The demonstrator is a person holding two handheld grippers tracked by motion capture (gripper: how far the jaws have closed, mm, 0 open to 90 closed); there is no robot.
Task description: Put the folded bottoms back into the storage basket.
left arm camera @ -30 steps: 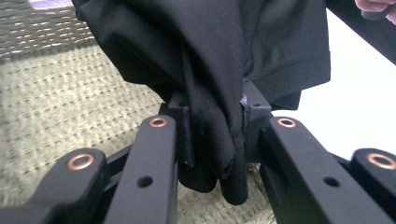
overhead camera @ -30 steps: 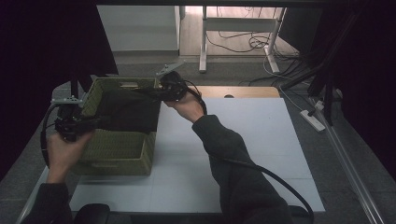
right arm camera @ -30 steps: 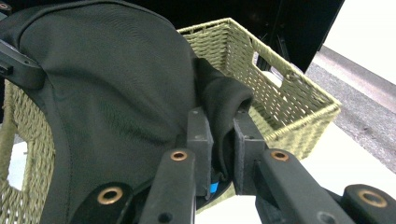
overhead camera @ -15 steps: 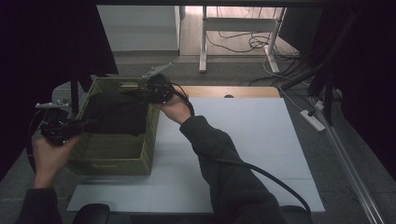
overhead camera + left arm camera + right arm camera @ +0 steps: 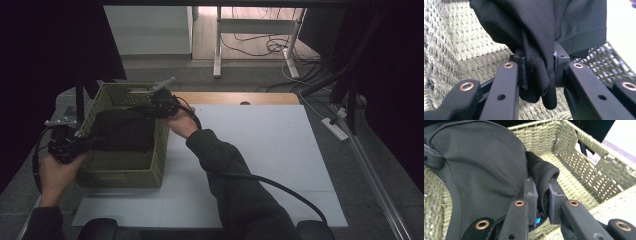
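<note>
A black cloth [image 5: 122,132] hangs spread between my two grippers over the inside of a green woven basket [image 5: 120,172] at the table's left. My left gripper [image 5: 82,145] holds the cloth's near left end at the basket's left wall. In the left gripper view its jaws [image 5: 539,62] are shut on a bunched fold of the black cloth [image 5: 534,30]. My right gripper [image 5: 150,107] holds the far end above the basket's back right corner. In the right gripper view it [image 5: 542,185] pinches a rolled edge of the cloth [image 5: 481,170], with the basket [image 5: 574,157] below.
The basket stands on a white mat [image 5: 260,150] that covers the table, with a wooden edge [image 5: 235,97] at the back. A cable [image 5: 280,187] trails from the right gripper along the forearm. A power strip [image 5: 336,129] lies on the floor at right.
Both hands have moved left and down, carrying the black cloth lower into the basket. Both grips have stayed shut on the cloth.
</note>
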